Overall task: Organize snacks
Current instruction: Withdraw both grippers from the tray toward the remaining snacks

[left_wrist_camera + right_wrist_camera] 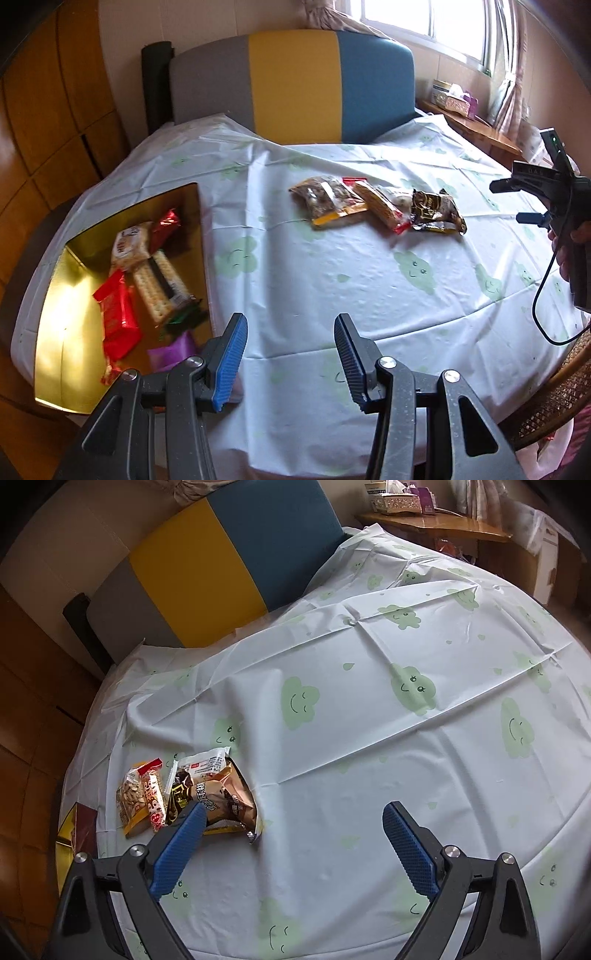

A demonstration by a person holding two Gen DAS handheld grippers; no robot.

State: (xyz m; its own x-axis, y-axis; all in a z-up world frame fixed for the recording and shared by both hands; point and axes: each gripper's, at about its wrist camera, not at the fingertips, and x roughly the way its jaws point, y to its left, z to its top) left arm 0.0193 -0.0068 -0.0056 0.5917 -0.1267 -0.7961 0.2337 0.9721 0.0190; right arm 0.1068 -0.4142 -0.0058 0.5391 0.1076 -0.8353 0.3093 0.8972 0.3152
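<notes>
A gold box (70,295) lies at the table's left edge with several snacks inside: red packets (118,317), a cracker pack (157,286), a white packet (129,245). A small pile stays on the cloth: a nut bag (325,199), an orange-red bar (382,208), a dark brown packet (436,210). The pile shows in the right wrist view too, with the brown packet (218,794) nearest. My left gripper (291,358) is open and empty beside the box. My right gripper (291,834) is open and empty just right of the pile; it shows in the left wrist view (517,201).
The round table wears a white cloth with green clouds (369,738). A grey, yellow and blue chair back (291,81) stands behind it. A wooden shelf with tissue boxes (399,502) is at the far right. A wicker chair (546,402) is at the near right.
</notes>
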